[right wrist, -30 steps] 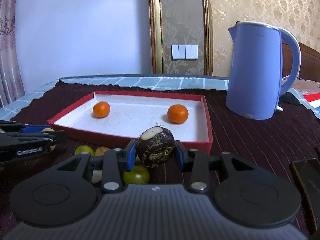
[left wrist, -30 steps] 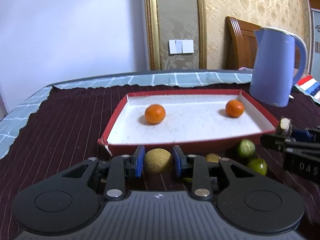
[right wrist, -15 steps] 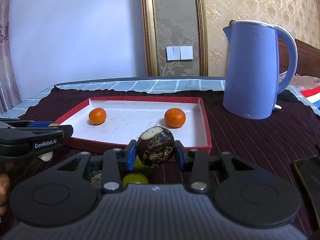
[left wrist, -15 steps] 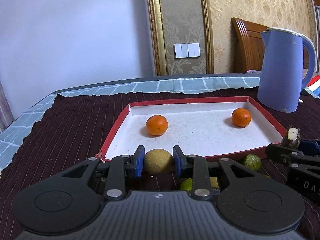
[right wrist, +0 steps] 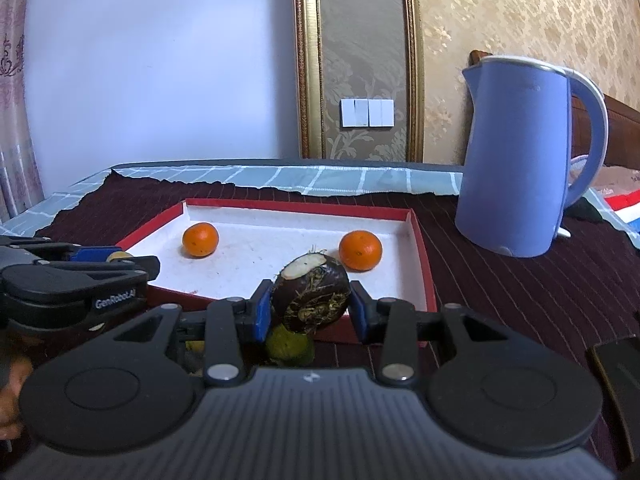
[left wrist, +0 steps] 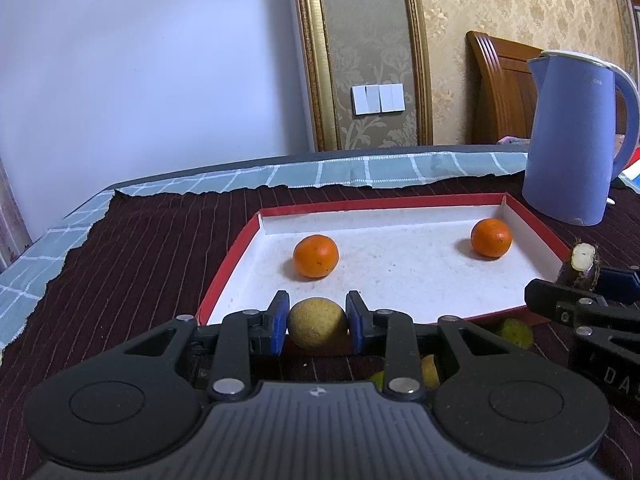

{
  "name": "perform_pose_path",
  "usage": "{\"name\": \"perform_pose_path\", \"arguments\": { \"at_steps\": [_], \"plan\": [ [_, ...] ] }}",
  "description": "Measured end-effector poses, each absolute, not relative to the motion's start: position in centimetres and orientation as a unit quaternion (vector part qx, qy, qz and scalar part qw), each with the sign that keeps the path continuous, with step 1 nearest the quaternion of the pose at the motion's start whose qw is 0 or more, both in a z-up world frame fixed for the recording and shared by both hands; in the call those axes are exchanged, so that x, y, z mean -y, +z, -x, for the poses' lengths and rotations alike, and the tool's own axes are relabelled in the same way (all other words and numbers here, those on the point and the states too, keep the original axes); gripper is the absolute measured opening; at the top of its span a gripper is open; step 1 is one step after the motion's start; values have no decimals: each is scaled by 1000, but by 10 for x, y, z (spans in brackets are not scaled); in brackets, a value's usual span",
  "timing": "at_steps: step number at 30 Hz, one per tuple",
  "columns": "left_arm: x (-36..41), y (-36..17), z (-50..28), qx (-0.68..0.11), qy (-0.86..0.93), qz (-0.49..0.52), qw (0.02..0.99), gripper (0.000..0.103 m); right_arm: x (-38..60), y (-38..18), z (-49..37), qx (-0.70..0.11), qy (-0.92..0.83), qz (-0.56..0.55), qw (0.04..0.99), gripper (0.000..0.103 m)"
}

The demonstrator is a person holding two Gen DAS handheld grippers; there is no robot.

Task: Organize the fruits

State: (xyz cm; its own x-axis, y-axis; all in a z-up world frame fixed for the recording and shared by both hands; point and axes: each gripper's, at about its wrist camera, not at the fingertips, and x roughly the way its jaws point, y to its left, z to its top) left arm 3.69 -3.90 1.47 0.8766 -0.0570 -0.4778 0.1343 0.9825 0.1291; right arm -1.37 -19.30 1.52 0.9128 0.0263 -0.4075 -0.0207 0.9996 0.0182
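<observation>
My left gripper (left wrist: 317, 322) is shut on a round tan fruit (left wrist: 317, 323), held above the near left edge of the red tray (left wrist: 228, 256). My right gripper (right wrist: 310, 308) is shut on a dark brown water chestnut (right wrist: 311, 298) with a pale cut top, held above the tray's near rim (right wrist: 424, 276). Two oranges lie in the tray, one left (left wrist: 315, 255) and one right (left wrist: 491, 237). The right gripper with the chestnut (left wrist: 582, 266) shows at the right edge of the left wrist view. Green fruits (right wrist: 290, 346) lie on the cloth below.
A blue kettle (right wrist: 520, 160) stands right of the tray on the dark striped cloth (left wrist: 140, 260). Green and yellow fruits (left wrist: 516, 332) lie in front of the tray. A dark flat object (right wrist: 620, 380) lies at the right edge. A wooden chair (left wrist: 496, 92) stands behind the table.
Both grippers have risen and moved forward with their fruits, from the cloth in front of the tray to above its near edge.
</observation>
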Motion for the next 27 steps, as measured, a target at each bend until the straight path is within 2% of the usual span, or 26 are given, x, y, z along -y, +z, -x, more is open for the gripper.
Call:
{"name": "perform_pose_path", "arguments": {
  "at_steps": [27],
  "plan": [
    [43, 17, -55, -246, -42, -83, 965, 30, 190, 19, 3, -208, 11, 0, 978, 37]
  ]
}}
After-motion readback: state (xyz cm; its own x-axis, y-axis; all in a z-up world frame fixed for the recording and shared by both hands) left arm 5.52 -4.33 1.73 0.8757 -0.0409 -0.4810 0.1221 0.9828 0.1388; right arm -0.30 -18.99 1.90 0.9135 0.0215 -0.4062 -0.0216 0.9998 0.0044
